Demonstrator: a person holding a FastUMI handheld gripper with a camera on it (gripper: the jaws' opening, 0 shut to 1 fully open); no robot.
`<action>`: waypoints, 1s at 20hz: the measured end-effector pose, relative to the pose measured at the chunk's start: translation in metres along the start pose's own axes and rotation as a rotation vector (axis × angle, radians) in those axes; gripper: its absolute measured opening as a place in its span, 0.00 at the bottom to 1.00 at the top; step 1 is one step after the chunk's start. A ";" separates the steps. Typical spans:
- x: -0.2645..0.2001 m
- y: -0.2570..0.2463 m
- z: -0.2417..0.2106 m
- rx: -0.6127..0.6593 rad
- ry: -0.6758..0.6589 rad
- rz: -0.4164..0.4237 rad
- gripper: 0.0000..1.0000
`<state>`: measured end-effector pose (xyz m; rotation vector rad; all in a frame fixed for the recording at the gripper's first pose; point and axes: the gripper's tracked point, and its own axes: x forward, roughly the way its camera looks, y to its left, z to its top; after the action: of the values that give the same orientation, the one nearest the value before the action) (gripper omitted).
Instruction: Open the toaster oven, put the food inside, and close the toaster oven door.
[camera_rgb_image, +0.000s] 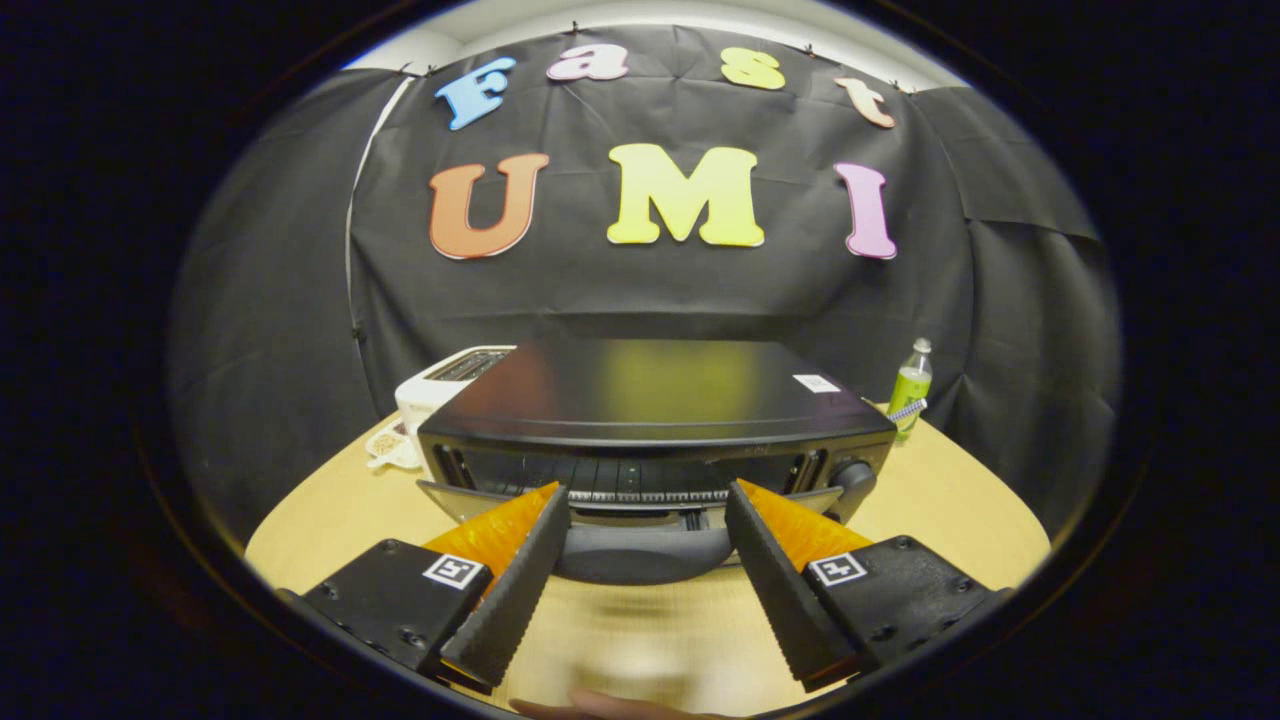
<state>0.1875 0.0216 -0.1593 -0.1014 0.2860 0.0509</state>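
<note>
On the wooden worktop (930, 500), one black toaster oven (655, 425) sits straight ahead of the gripper (648, 500), its long axis running crosswise to the fingers. The gripper's fingers stand spread apart, holding nothing, flanking the oven's door (640, 550), which appears dropped partly open. One white toaster (440, 385) stands behind the oven's left corner, one green bottle (911, 385) behind its right. No food is identifiable.

Dim booth, soft overhead light, yellow-green glare on glossy black toaster oven (655, 400) top, faint shadow on pale wooden table (940, 500), strong fisheye bowing at edges, spread gripper (648, 505) fingers sharp, foreground blurred.
</note>
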 end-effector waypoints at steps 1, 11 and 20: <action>-0.003 0.000 -0.005 0.004 0.013 0.007 1.00; -0.040 0.000 -0.063 -0.040 0.161 -0.009 1.00; -0.045 -0.001 -0.108 -0.056 0.341 -0.005 1.00</action>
<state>0.1145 0.0077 -0.2493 -0.1669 0.6255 0.0368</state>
